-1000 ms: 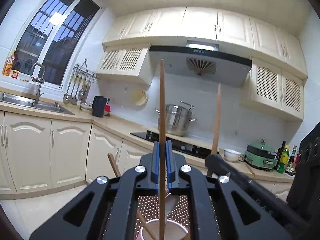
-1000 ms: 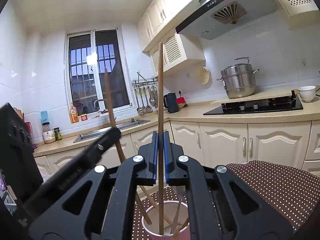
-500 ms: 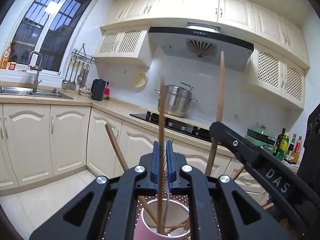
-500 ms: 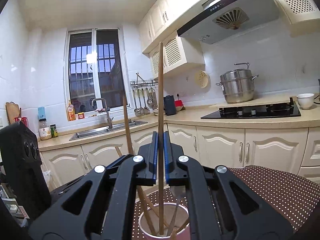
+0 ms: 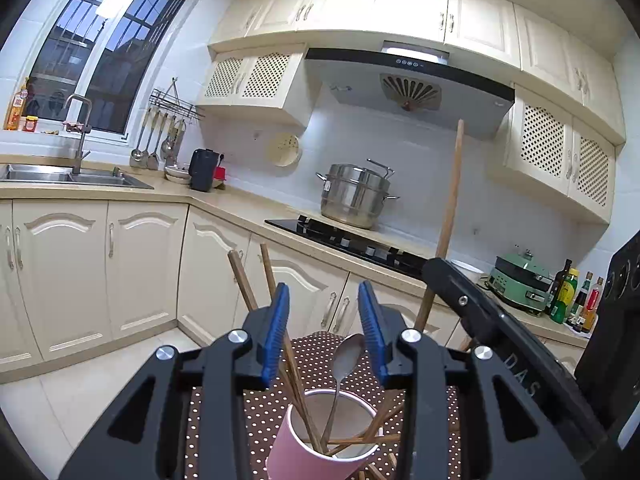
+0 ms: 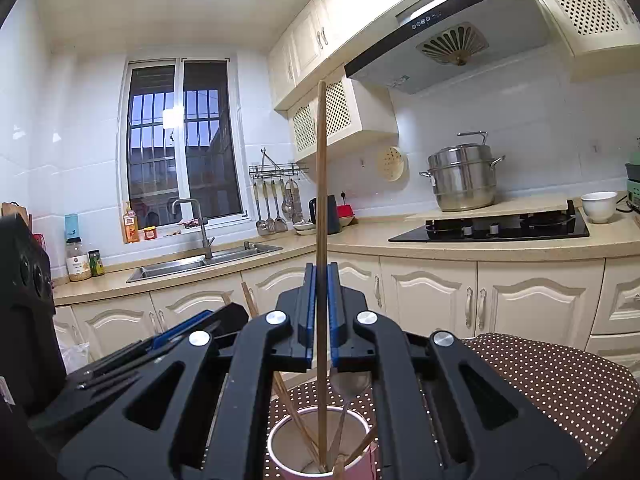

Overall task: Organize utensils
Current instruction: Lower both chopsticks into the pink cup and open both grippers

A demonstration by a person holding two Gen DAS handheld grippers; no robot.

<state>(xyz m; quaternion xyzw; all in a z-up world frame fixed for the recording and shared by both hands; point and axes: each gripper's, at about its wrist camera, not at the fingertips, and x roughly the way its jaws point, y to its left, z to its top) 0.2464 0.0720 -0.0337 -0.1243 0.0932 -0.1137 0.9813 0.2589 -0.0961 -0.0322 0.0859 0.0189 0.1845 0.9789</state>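
Observation:
A pink cup (image 5: pixel 280 452) stands on a brown dotted cloth (image 5: pixel 256 408) and holds several wooden chopsticks and a metal spoon (image 5: pixel 348 354). My left gripper (image 5: pixel 323 300) hovers just above the cup, its jaws opening, and neither pad presses on anything. Two chopsticks (image 5: pixel 266 266) lean left out of the cup past its left pad. My right gripper (image 6: pixel 321 276) is shut on an upright chopstick (image 6: pixel 321 160) whose lower end stands inside the cup (image 6: pixel 280 456). The left gripper (image 6: pixel 180 336) shows at the left of the right wrist view.
Cream cabinets run under an L-shaped counter (image 6: pixel 480 246) behind the cloth. On it are a black hob (image 6: pixel 492 228), a steel pot (image 6: pixel 462 178), a white bowl (image 6: pixel 598 206) and a sink (image 6: pixel 200 262). Bottles (image 5: pixel 568 292) and a green cooker (image 5: pixel 520 284) stand far right.
My left gripper's jaws went from shut on an upright chopstick to apart. That chopstick dropped into the cup and tipped to the left. The right gripper kept its chopstick.

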